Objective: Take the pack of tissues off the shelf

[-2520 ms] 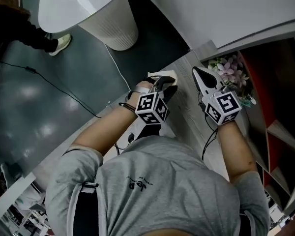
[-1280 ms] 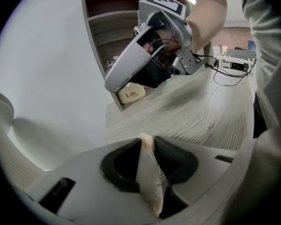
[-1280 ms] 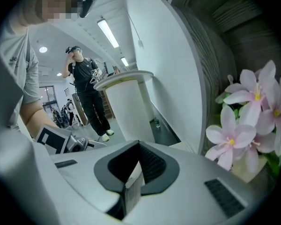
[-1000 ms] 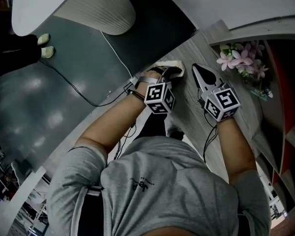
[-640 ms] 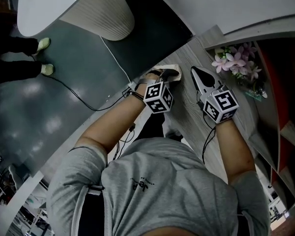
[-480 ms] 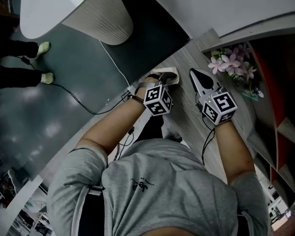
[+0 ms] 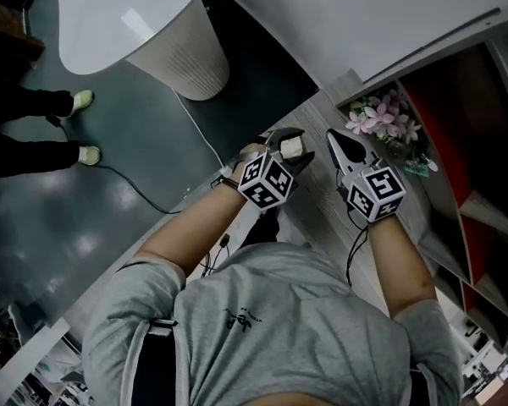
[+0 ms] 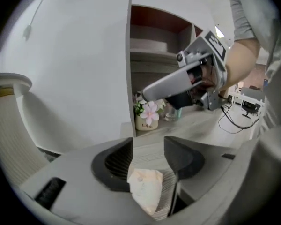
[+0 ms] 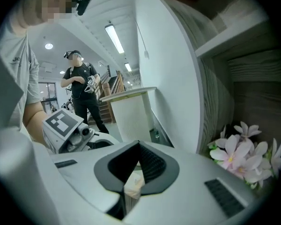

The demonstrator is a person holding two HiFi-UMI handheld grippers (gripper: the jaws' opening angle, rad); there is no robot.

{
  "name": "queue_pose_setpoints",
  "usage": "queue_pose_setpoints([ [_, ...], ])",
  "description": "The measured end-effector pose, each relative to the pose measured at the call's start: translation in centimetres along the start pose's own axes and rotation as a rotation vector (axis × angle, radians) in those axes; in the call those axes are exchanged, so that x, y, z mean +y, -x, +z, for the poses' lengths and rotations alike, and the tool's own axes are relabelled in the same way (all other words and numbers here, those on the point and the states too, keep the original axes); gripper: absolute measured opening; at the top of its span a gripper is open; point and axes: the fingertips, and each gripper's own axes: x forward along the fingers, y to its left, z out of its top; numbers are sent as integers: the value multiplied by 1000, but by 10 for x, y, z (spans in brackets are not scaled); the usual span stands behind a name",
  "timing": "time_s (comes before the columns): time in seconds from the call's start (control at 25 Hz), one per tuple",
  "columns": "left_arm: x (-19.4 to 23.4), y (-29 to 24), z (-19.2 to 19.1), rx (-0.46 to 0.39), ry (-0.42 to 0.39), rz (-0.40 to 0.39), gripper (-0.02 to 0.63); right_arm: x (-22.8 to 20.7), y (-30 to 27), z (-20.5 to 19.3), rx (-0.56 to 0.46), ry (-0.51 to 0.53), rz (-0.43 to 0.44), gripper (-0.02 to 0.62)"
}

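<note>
Cream pack of tissues (image 8: 145,189) lies untouched beneath the left gripper (image 8: 148,144), whose parted jaws have just been opening (right gripper (image 9: 139,144) pinched together); lift straight, no snagging.

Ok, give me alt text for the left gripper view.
The left gripper, jaws just opened, hangs over a tissue pack lying loose between them on the table. Behind: the right gripper, a flower pot, a shelf.
</note>
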Motion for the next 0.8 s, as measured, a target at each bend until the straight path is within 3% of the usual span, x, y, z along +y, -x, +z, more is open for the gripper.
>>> queue_pose_setpoints([
  [0.28, 12, 56, 66, -122, 18, 43, 212, 9, 32, 43, -67, 21, -20, 15],
  [0.8, -14, 136, 167, -320, 48, 93, 22, 32, 114, 106, -156, 68, -38, 15],
])
